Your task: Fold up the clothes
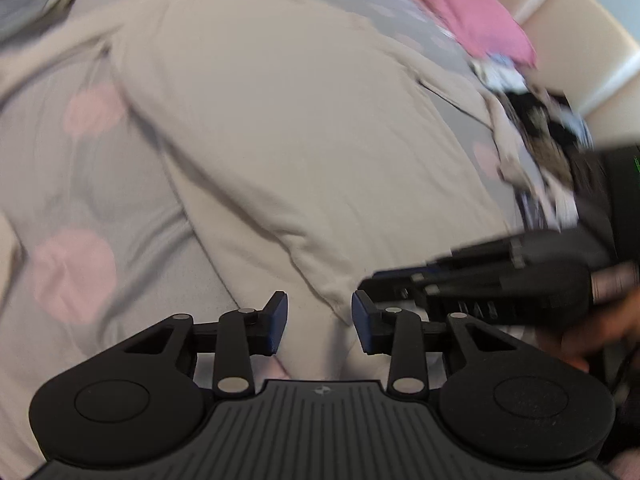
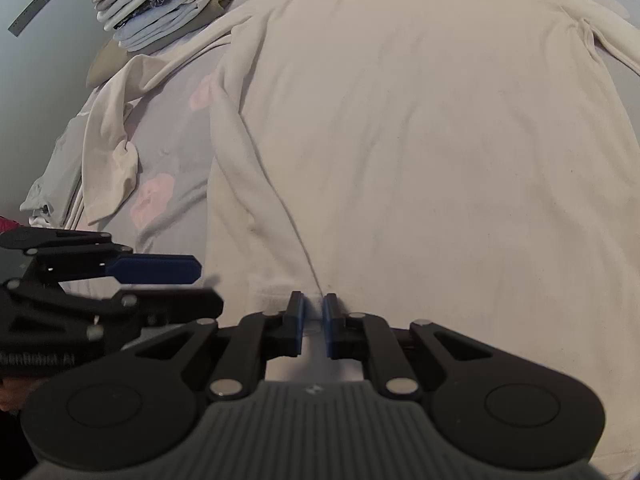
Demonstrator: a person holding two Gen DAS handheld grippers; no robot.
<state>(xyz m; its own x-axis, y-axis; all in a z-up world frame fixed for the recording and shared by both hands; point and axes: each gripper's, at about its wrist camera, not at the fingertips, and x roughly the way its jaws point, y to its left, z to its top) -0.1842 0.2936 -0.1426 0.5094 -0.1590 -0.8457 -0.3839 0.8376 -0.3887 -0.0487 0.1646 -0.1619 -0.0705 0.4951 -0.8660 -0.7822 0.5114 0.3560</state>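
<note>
A cream long-sleeved top (image 2: 420, 128) lies spread flat on a grey bed sheet with pink blotches (image 2: 168, 148); it also shows in the left wrist view (image 1: 280, 128), blurred. My right gripper (image 2: 314, 324) is shut on the top's near hem. My left gripper (image 1: 319, 320) is open and empty, its jaws either side of the hem's corner. The left gripper shows at the left of the right wrist view (image 2: 160, 280). One sleeve (image 2: 116, 152) trails to the left.
A stack of folded clothes (image 2: 172, 4) sits at the far left of the bed. A pink garment (image 1: 460, 4) and a dark patterned heap (image 1: 544, 136) lie at the right. A pale wall or headboard (image 1: 580, 40) is beyond.
</note>
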